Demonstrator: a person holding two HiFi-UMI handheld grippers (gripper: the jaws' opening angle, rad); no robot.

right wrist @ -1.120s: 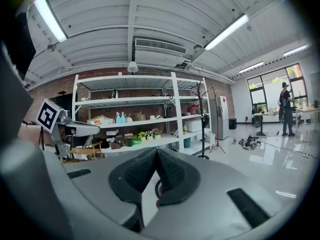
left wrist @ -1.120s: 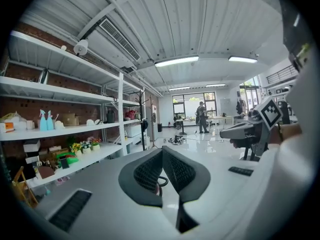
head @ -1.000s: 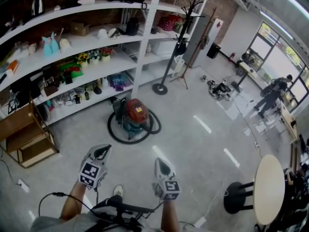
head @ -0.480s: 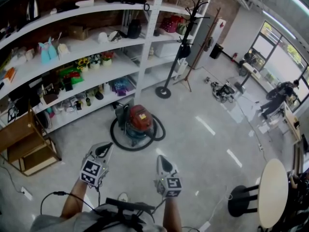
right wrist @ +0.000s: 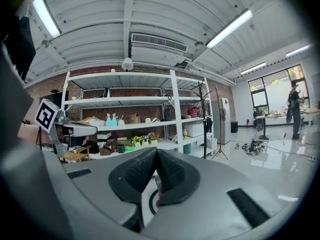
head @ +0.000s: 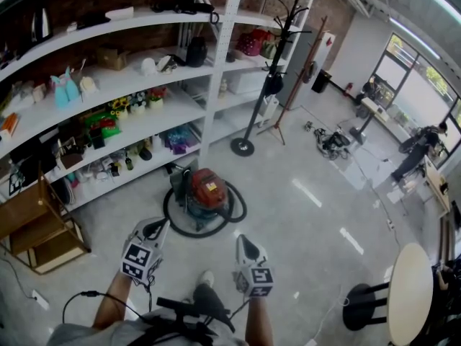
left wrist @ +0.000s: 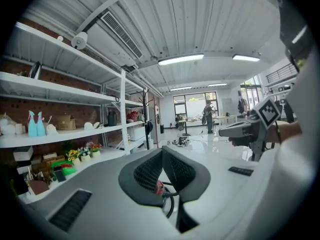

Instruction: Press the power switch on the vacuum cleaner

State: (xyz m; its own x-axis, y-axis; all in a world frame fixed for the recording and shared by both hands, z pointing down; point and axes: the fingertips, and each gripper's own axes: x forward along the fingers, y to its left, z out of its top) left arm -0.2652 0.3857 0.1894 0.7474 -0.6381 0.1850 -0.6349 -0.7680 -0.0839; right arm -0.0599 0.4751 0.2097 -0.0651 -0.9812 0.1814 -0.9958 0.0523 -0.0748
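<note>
The vacuum cleaner [head: 205, 192] sits on the floor in front of the big white shelves [head: 108, 71]. It is a round tub with a red top. It looks heavy and hard, so I think it will not tip or slide from one small push. Its black hose [head: 176, 228] lies in a ring on the floor all around it. The hose looks bendy and could roll under a foot.

The power switch is too small to see from here. I guess it is on the red top, as that is the part facing up. There is no need to grab anything. A push with one tip, straight down on the switch, should do it.

The left hand-held gripper [head: 153, 227] has its two jaws pressed together, with nothing between them. The right hand-held gripper [head: 243, 245] is the same, jaws together and holding nothing. Jaws together make a firm point, which is good for poking a button. Both are up in the air, near the vacuum cleaner but not touching it. The left one is closer to the hose ring.

Nothing big stands between the person and the vacuum cleaner. The hose ring is the one thing to step over or reach across. A wooden rack [head: 32, 218] is off to the left. A tall black coat stand [head: 268, 71] is behind, by the shelves. A round stool [head: 407, 294] is far to the right. Another person [head: 418, 146] is far away by the windows.
</note>
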